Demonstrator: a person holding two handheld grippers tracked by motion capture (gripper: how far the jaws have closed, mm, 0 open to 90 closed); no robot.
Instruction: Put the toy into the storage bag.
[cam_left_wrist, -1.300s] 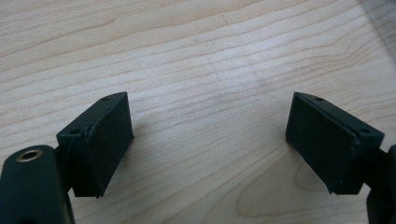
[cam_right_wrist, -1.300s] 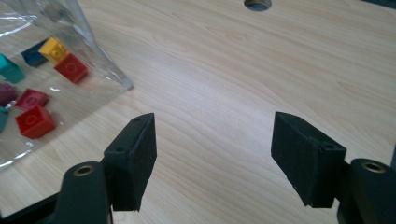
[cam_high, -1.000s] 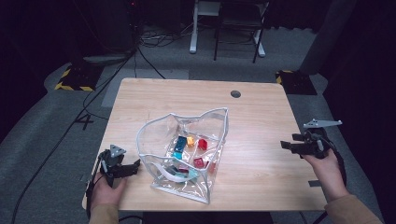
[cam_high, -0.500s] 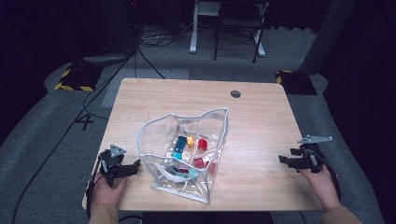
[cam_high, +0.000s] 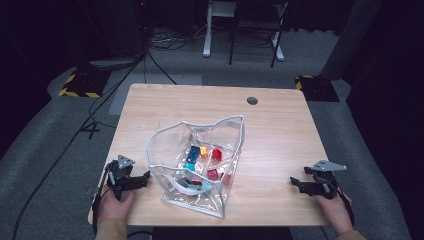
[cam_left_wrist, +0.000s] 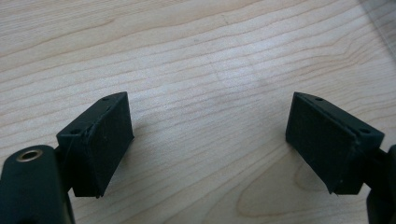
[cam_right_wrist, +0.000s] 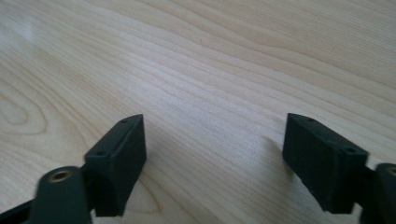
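Both tongs, left (cam_high: 142, 178) and right (cam_high: 299, 183), gape empty (right just widened) flanking the clear pouch (cam_high: 197, 165).

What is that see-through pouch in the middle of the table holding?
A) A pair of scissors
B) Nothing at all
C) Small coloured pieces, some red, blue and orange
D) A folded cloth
C: in the high view the clear pouch stands open on the wooden table, and through its wall show small coloured pieces, red, blue, teal and orange, lying at its bottom.
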